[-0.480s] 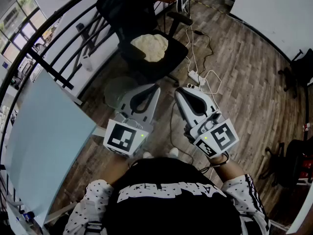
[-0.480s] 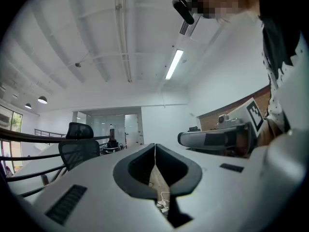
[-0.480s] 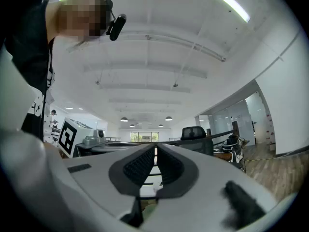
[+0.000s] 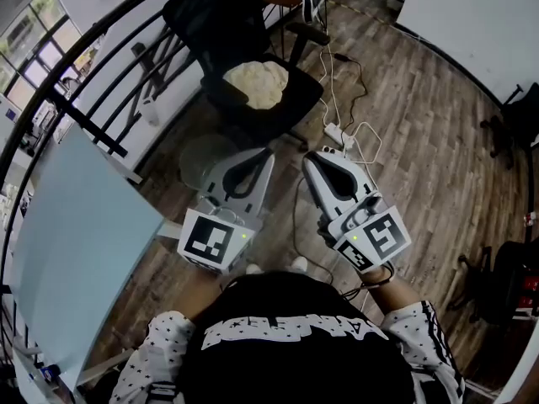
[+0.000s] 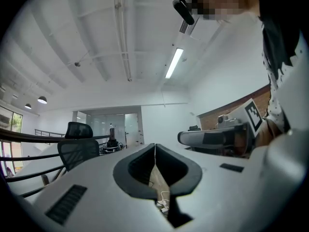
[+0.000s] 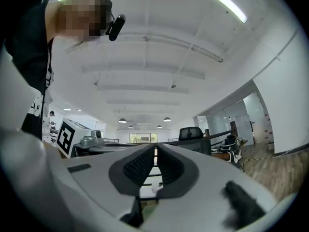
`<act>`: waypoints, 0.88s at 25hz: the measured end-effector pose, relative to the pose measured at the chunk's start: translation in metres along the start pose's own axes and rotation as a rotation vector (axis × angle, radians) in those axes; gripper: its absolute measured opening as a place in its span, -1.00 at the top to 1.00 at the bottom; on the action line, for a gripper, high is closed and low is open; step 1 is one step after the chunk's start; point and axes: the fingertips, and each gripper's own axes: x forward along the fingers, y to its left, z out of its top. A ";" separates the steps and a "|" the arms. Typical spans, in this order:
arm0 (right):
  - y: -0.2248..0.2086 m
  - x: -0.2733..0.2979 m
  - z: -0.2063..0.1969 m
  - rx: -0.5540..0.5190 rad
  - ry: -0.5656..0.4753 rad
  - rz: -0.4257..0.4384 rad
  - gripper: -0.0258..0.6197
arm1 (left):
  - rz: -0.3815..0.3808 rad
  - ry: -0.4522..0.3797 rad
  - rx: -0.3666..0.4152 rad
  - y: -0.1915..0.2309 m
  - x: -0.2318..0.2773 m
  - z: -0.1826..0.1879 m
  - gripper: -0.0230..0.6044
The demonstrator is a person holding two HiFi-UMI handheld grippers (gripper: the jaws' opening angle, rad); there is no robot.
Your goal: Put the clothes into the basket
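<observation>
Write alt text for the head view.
The left gripper and right gripper, both shut and empty, point side by side toward a black office chair with a cream garment on its seat. A pale round basket stands on the wood floor nearby.

The left gripper (image 4: 266, 151) and right gripper (image 4: 308, 156) sit side by side, pointing forward, roughly level. Both pairs of jaws are pressed together.
</observation>
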 end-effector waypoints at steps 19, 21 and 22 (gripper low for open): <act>-0.032 -0.012 0.009 0.026 -0.019 -0.006 0.81 | 0.016 0.019 0.005 -0.013 0.026 -0.003 0.88; -0.038 -0.014 0.013 0.025 -0.025 -0.017 0.81 | 0.018 0.021 0.004 -0.015 0.029 -0.003 0.88; -0.040 -0.014 0.012 0.026 -0.025 -0.016 0.81 | 0.018 0.020 0.005 -0.015 0.030 -0.004 0.88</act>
